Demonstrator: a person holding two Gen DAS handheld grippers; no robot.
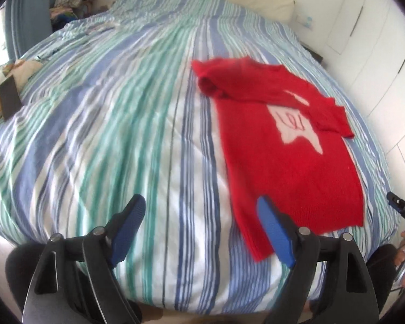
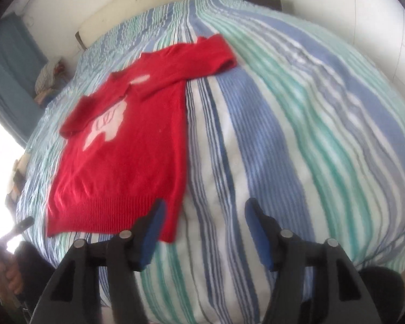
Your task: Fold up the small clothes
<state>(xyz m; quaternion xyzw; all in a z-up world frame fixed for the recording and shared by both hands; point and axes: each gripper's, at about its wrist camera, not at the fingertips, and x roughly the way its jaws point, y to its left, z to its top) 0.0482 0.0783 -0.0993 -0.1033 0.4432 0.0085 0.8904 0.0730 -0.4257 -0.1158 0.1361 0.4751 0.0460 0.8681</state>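
While the red sweater (image 1: 289, 145) lies flat on the striped bedcover (image 1: 108, 124), both grippers hang above the bed's near edge with nothing between their jaws. The sweater rests face up, its pale chest motif (image 1: 297, 124) showing, both sleeves folded in across the body, and its ribbed hem (image 2: 105, 213) towards the near edge. The left gripper (image 1: 202, 205) stands wide open over bare cover, its right finger in front of the hem's near corner. The right gripper (image 2: 205, 210) is open too, a little less wide, its left finger in front of the hem's other corner. Whether either finger touches the knit cannot be told.
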